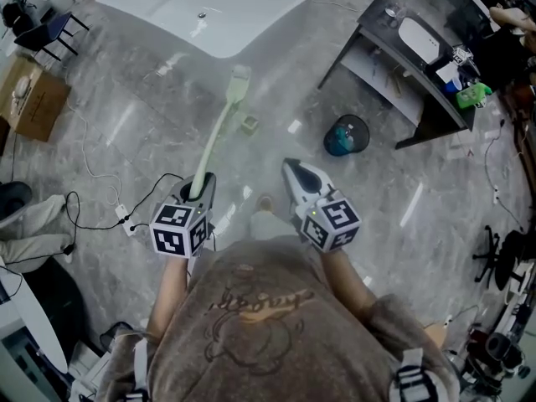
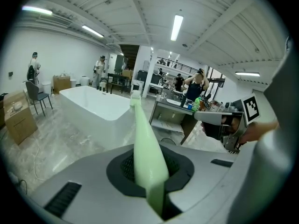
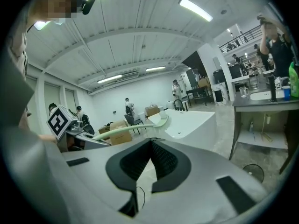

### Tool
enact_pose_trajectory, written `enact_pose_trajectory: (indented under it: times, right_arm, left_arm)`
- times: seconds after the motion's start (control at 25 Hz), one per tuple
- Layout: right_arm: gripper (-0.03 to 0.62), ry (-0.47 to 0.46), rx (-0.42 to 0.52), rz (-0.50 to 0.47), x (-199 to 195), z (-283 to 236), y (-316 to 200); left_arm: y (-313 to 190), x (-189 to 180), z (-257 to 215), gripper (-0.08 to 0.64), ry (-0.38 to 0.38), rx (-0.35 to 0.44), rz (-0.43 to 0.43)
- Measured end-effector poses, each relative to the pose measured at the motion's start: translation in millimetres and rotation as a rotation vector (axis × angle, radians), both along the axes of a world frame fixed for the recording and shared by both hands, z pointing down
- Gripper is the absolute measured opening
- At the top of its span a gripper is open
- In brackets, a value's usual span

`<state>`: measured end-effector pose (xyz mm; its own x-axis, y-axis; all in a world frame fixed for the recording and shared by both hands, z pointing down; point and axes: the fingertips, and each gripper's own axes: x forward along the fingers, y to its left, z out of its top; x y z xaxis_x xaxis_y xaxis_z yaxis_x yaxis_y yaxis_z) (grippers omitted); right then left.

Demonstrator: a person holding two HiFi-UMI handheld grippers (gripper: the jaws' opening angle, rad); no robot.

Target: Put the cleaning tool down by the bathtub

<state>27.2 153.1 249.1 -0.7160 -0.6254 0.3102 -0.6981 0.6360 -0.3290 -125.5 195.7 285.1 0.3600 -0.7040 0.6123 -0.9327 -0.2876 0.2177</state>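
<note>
So the pale green long-handled brush (image 1: 219,131) is clamped at its handle end in the left hand-held gripper (image 1: 202,184) and held over the floor, head pointed toward the white bathtub (image 1: 268,23). The right hand-held gripper (image 1: 292,169) is closed up, with nothing gripped.

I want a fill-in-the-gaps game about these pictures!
1. The left gripper is shut on a long brush whose colour is pale ____.
2. The right gripper holds ____.
3. The brush's head points toward the white ____.
4. The round bin stands beside the dark ____.

Missing words: green; nothing; bathtub; table.
</note>
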Motion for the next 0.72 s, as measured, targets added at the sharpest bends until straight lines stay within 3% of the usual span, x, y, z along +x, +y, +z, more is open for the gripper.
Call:
enact_pose_trajectory:
  times: [0.72]
  right_arm:
    - [-0.002,0.015,-0.030,-0.057,18,23,-113]
  left_arm:
    - [-121,16,19,0.020,0.016,-0.004,-0.044]
